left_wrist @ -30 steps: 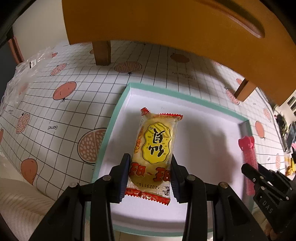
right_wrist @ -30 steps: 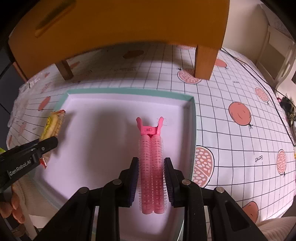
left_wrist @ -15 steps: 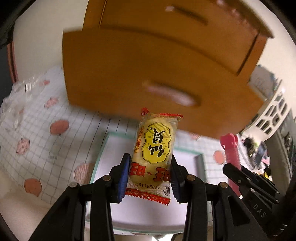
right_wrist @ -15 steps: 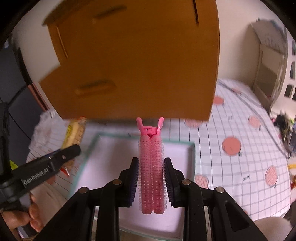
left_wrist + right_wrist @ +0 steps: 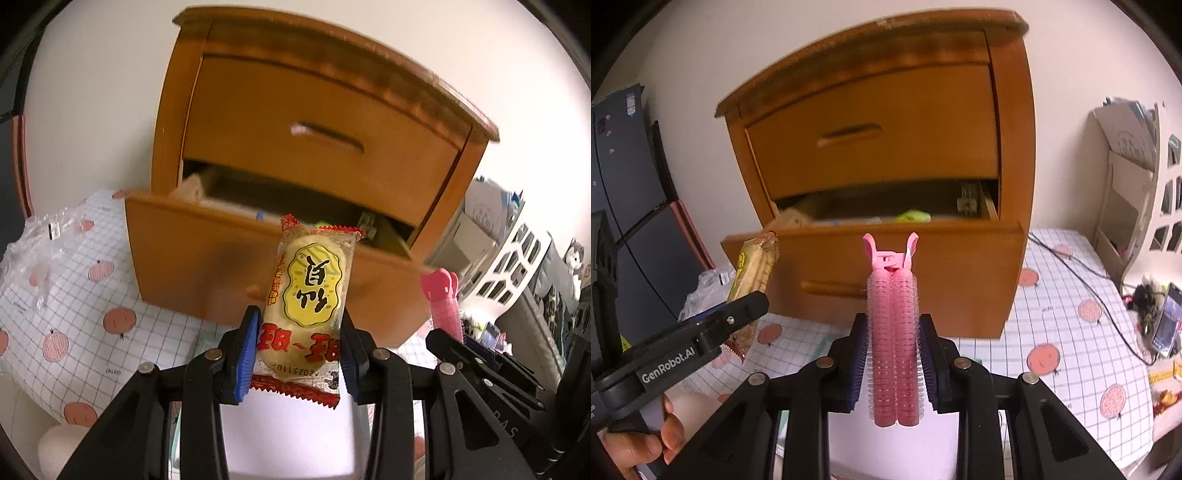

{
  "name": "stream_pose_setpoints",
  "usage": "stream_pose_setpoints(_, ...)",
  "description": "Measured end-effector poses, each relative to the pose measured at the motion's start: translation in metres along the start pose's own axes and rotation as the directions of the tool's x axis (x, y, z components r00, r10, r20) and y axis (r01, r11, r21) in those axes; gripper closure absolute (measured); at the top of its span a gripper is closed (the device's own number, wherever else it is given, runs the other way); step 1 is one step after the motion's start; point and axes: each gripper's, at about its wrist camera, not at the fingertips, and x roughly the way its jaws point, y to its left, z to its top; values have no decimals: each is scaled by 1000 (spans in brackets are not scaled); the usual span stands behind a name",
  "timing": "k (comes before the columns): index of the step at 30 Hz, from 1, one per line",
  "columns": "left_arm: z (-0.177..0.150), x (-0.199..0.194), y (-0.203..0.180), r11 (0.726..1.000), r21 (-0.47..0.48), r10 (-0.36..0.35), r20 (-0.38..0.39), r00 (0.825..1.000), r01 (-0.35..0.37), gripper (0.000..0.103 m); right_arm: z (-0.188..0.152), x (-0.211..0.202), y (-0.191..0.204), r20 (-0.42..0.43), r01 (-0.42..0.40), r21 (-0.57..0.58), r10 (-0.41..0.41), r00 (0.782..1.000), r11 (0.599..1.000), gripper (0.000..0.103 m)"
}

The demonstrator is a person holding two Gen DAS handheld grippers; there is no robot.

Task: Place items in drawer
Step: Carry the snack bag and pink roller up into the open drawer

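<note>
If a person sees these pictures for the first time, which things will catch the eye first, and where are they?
First comes the yellow snack packet, upright in the left gripper, and the pink hair roller clip clamped upright in the right gripper. Behind both stands the orange wooden cabinet on the checked cloth; its lower drawer is pulled open with things already inside.

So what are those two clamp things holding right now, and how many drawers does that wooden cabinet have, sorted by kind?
Snack packets: 1, the yellow snack packet in the left gripper
Hair roller clips: 1, the pink roller clip in the right gripper
Drawers: 2, the upper drawer shut, the lower drawer pulled open
Total: 4
</note>
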Motion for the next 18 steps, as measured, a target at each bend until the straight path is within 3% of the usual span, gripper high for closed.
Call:
stream_pose_setpoints(7, 29, -11, 0, 1000, -6, -6, 48, 999, 6, 62, 26, -11, 8, 55, -4, -29, 6, 998, 1000, 74)
stream_pose_setpoints(18, 56, -12, -1, 1000, 14, 3, 82, 997, -4, 62, 50, -12, 7, 71, 2, -41, 1, 997, 999, 74)
